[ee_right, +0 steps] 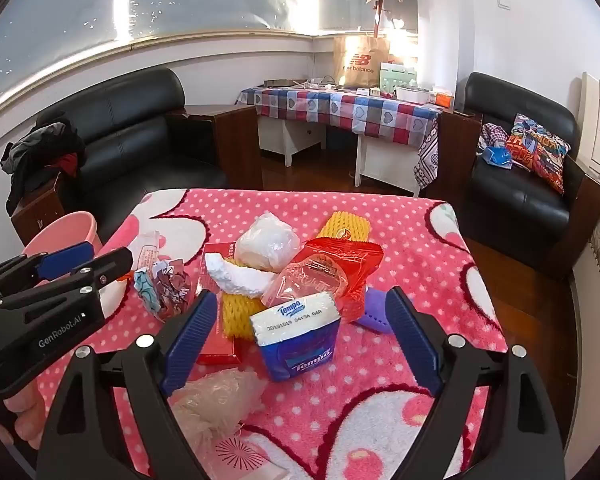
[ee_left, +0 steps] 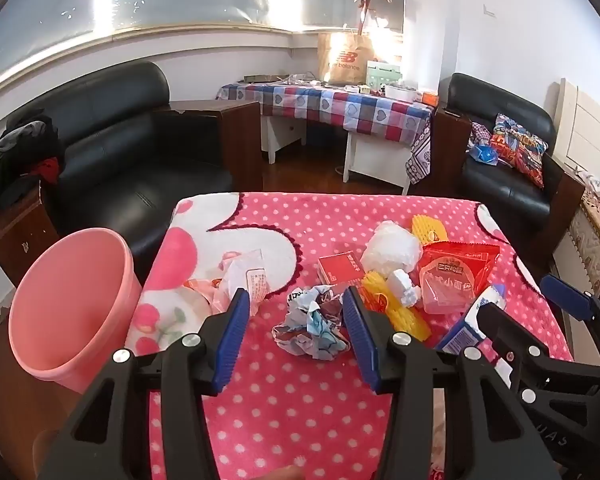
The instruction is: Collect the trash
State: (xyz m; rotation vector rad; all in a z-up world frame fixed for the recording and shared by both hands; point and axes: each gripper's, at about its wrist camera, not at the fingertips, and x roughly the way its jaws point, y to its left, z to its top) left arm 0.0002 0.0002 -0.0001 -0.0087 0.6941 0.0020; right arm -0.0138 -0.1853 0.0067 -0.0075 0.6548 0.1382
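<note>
Litter lies heaped on a worktop draped in a pink polka-dot fleece blanket. From the left wrist view, the left hand-held gripper stands with its blue pads apart at a moderate width, holding nothing, with a crumpled ball of printed paper lying between its tips. Only this view shows the whole round pink plastic bin, standing on the floor just off the worktop's left edge, and a crumpled white wrapper with a printed label near that edge. A small red carton lies flat behind the paper ball. The right hand-held gripper shows at the right edge; its gap cannot be judged here.

From the right wrist view, the right hand-held gripper is spread wide and empty, straddling a blue-and-white tissue packet printed "Tempo" and "20191019". Seen only here are a purple object beside the right pad and a wad of thin clear plastic film near the camera. A red snack wrapper with a clear window, a yellow foam fruit net and a white plastic bag bundle sit behind the packet. "GenRobot.AI" reads on the left tool's side; a brown paper bag on a far table reads "new balance".
</note>
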